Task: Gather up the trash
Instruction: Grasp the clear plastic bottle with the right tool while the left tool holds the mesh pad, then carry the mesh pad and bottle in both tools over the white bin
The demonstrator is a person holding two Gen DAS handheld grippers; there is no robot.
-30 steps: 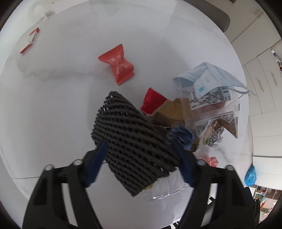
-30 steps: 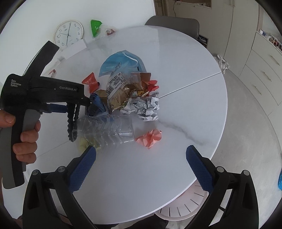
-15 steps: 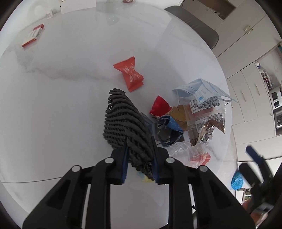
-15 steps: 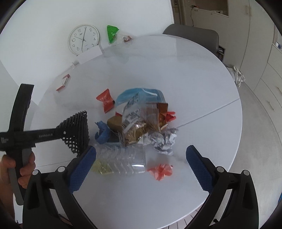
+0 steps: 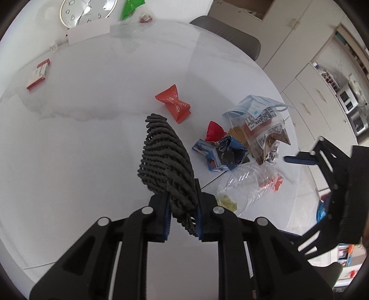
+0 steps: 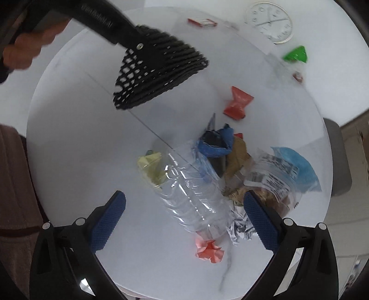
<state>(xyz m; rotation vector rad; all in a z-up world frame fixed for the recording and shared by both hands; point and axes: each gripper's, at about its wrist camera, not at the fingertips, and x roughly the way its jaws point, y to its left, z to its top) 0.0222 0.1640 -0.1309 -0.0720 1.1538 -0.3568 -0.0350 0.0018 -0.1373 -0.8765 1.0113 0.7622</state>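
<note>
My left gripper (image 5: 182, 205) is shut on a black foam net sleeve (image 5: 165, 159) and holds it above the white round table (image 5: 80, 138); the sleeve also shows in the right wrist view (image 6: 156, 76). My right gripper (image 6: 184, 221) is open and empty, hovering over a crushed clear plastic bottle (image 6: 191, 193). A trash pile lies beside it: blue wrapper (image 6: 214, 143), yellow paper (image 6: 152, 168), brown bag with label (image 6: 272, 182), crumpled foil (image 6: 239, 228), red crumpled paper (image 6: 208, 250). A red candy wrapper (image 5: 174, 103) lies apart.
A clock (image 5: 85, 10), a white card (image 5: 88, 33), a green wrapper (image 5: 131, 8) and a red-white box (image 5: 38, 73) sit at the table's far side. A grey chair (image 5: 228, 37) stands behind. Cabinets (image 5: 311, 97) line the right.
My left gripper closed on the net sleeve and lifted it off the pile. My right gripper swung around over the bottle, staying open.
</note>
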